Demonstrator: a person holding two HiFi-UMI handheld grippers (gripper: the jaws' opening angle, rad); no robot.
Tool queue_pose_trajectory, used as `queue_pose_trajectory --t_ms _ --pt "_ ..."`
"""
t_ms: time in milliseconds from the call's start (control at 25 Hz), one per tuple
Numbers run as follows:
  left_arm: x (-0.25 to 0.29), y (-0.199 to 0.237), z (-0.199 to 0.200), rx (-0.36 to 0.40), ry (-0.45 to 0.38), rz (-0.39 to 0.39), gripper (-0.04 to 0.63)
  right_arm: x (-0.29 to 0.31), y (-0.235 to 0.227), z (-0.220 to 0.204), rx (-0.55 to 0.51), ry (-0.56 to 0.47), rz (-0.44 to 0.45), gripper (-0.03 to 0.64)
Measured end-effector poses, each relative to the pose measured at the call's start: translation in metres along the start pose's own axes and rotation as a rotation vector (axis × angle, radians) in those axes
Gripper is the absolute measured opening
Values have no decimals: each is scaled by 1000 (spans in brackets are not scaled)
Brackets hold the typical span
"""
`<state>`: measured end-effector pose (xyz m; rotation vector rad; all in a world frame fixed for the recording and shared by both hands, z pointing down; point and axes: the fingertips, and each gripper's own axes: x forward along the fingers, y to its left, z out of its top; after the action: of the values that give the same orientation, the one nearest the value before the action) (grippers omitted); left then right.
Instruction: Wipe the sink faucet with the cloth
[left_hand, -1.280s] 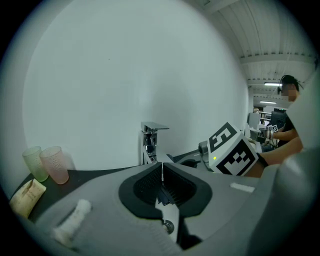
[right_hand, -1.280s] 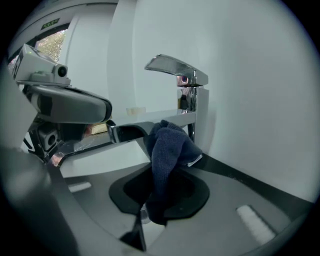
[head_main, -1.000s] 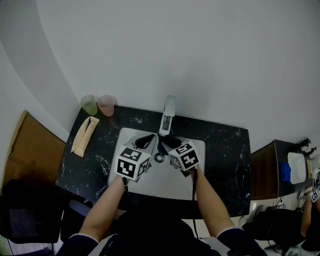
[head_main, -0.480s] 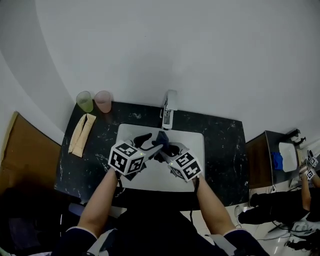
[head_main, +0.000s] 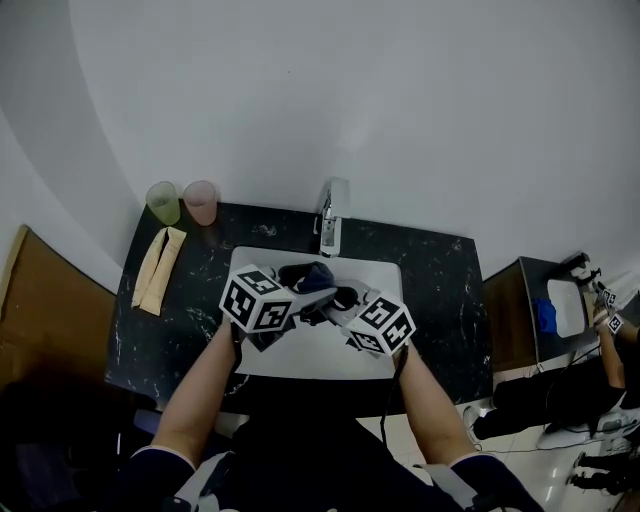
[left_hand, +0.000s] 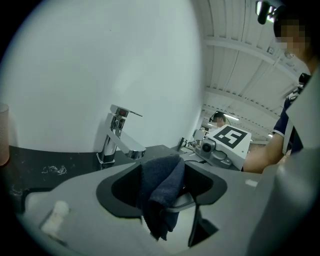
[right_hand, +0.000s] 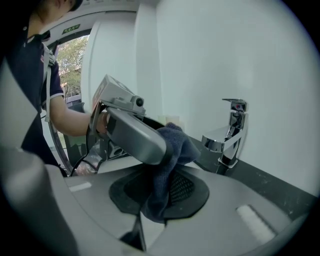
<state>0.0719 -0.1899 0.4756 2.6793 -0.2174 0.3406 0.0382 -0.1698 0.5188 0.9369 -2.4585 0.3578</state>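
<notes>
The chrome faucet (head_main: 332, 215) stands at the back rim of the white sink (head_main: 300, 358). A dark blue cloth (head_main: 312, 275) hangs over the basin between my two grippers. My right gripper (head_main: 335, 300) is shut on the cloth (right_hand: 170, 165), which droops from its jaws. My left gripper (head_main: 300, 293) faces it from the left. Its jaws have just been opening and stand wide, with the cloth (left_hand: 159, 192) hanging loose between them, not pinched. In the right gripper view one left finger (right_hand: 135, 135) lies across the top of the cloth. The faucet (left_hand: 117, 137) is a short way beyond both grippers.
On the black marble counter (head_main: 440, 290), a green cup (head_main: 163, 203) and a pink cup (head_main: 200, 203) stand at the back left. A beige folded cloth (head_main: 157, 268) lies below them. A dark side table (head_main: 545, 320) and another person (head_main: 600, 330) are at the far right.
The left jaws have opened off the cloth, which now stays only in the right gripper. Both grippers have come up from the basin floor and closer together.
</notes>
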Motion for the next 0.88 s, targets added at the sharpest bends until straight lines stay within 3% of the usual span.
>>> queue_pose_trajectory --t_ms 200,360,480,680,880 --pt "1 -5 6 29 -2 -11 116 0 -3 6 31 -21 6 66" --pt "-7 7 10 22 -30 33 86 3 -9 3 71 -20 -22 117" --pt "-22 40 19 -49 -97 144 84 2 -23 -8 105 9 -82 155" --pt "-42 106 39 -195 -234 356 84 -7 -37 -25 147 49 -161 126" --pt "-34 140 69 -202 -307 453 84 -19 -42 -37 172 77 -200 101"
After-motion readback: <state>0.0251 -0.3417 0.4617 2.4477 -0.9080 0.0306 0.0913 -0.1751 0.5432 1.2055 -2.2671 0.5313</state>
